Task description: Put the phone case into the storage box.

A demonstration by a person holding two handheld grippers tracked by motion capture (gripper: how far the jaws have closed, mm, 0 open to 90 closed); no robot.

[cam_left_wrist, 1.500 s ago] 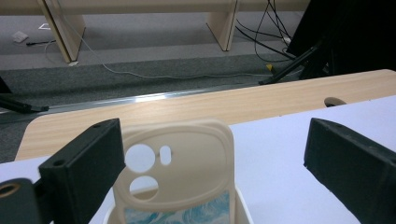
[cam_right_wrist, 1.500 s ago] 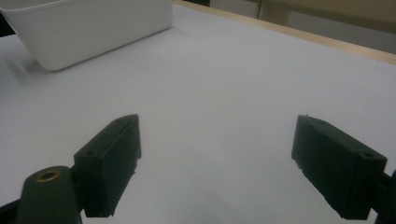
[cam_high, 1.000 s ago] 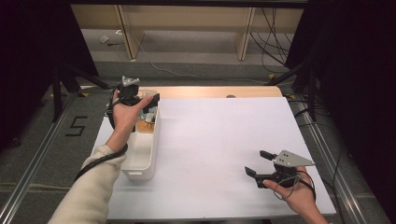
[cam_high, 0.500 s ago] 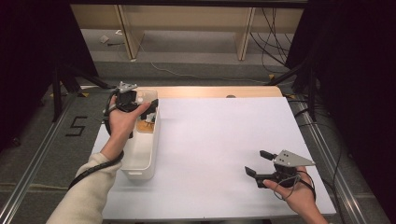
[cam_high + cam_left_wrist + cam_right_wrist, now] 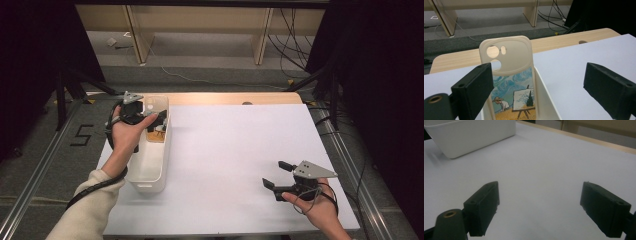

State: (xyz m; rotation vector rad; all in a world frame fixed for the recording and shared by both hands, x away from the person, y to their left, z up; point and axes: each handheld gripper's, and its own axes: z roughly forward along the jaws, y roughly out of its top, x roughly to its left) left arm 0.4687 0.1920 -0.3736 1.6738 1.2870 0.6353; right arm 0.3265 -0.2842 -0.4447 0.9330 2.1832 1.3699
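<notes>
Fingers of the left gripper (image 5: 539, 92) stand spread wide, pinching nothing. Its left finger (image 5: 474, 87) sits just in front of the cream plastic phone case printed with a painter in a wheat field (image 5: 510, 75), overlapping that edge of it; the right finger is well off to the other side, past the bin's wall. The case stands upright on its short end, long axis vertical and camera cut-out on top, leaning at the far end of the narrow white plastic bin (image 5: 150, 165) (I cannot tell whether the finger touches it). This hand is plainly the nearer. Farther off, at the table's near right corner, the right gripper (image 5: 280, 175) hovers low over the white table (image 5: 235, 145), fingers likewise parted and empty.
</notes>
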